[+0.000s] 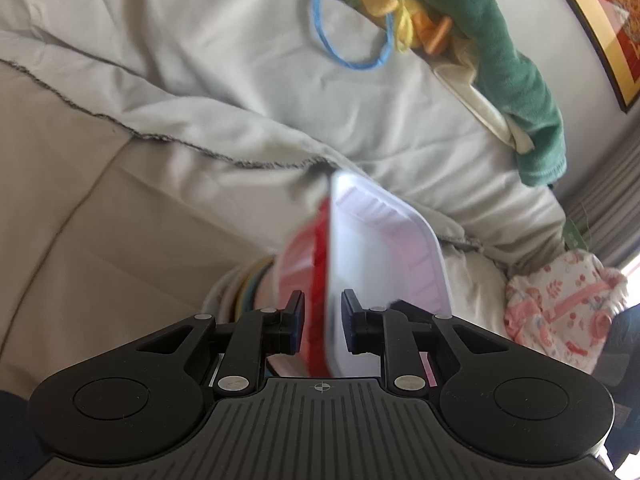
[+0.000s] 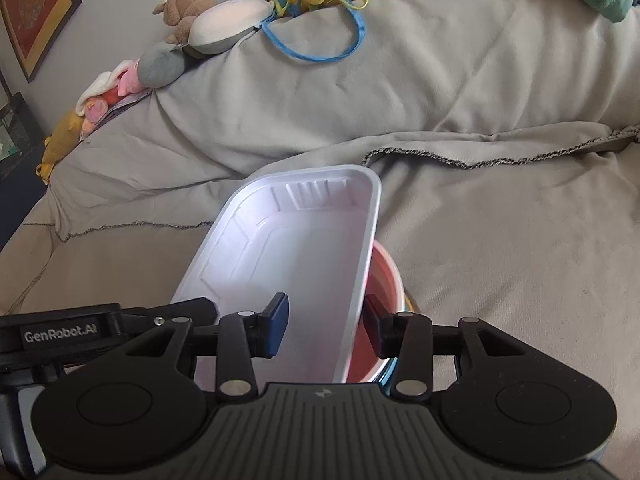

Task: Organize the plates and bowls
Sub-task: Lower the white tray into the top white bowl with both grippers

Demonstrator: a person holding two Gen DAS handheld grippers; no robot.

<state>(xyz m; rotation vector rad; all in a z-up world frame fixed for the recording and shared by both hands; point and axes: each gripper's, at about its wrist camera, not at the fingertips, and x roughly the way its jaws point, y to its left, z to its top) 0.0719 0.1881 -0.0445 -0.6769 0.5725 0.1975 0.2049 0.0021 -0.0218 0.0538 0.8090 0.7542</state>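
A white rectangular tray (image 2: 296, 248) sits tilted on a stack of round bowls, a pink one (image 2: 380, 280) on top, on a grey sofa cover. My right gripper (image 2: 326, 326) straddles the tray's right rim with its jaws apart, not pressing. In the left wrist view the same tray (image 1: 380, 248) shows edge-on, blurred, beside a red and pink bowl (image 1: 304, 264). My left gripper (image 1: 322, 316) has both fingers around the tray's edge with a small gap on each side. The left gripper's body (image 2: 104, 326) shows at the tray's left in the right wrist view.
The grey sofa cover (image 2: 500, 240) with a dark stitched hem spreads all around. Soft toys (image 2: 208, 24), a blue cord loop (image 2: 320, 44) and a green cloth (image 1: 516, 76) lie along the sofa back. Framed pictures (image 2: 32, 12) hang on the wall. A pink patterned cloth (image 1: 560, 304) lies at the right.
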